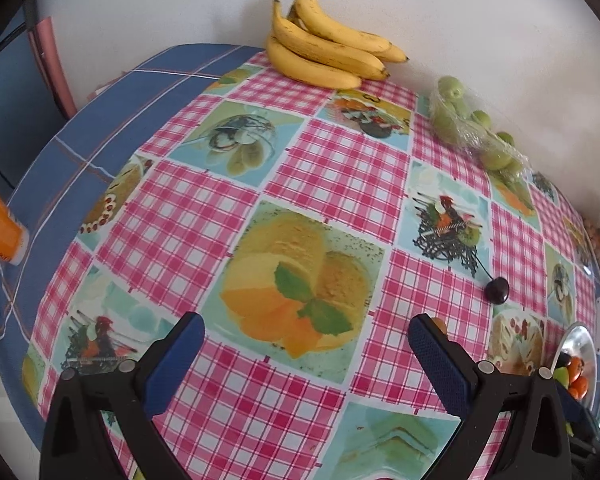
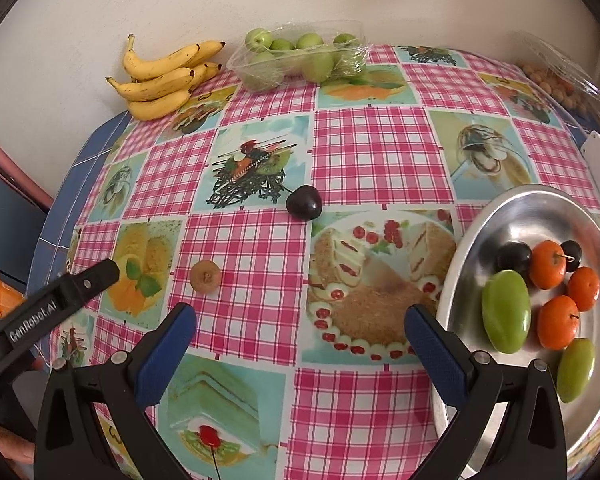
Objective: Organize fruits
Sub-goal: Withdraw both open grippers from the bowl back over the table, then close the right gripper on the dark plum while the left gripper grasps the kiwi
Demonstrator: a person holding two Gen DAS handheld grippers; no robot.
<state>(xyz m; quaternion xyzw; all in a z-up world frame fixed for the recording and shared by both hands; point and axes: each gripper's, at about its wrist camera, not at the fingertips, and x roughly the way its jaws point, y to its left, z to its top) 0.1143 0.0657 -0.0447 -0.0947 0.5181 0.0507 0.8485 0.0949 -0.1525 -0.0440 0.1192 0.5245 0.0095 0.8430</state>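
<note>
Most fruit sat in the metal bowl [image 2: 500, 216]; a cherry [image 2: 304, 203] and brown fruit [image 2: 205, 276] remained on the desk [image 2: 380, 160], both claws [image 1: 306, 334] [image 2: 300, 328] gaping empty.

We find bananas [image 2: 164, 80] and a tray of apples [image 2: 300, 58] at the wall, a cherry [image 2: 304, 203] mid-table, a bowl [image 2: 480, 236] of fruit to its right.

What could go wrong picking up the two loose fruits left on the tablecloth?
The dark cherry is round and lies loose, so a closing right hand-held gripper may nudge it into a roll. The small brown fruit is low and flat; the fingers could scrape the tablecloth. The metal bowl already holds several fruits, so a dropped one might bounce.
</note>
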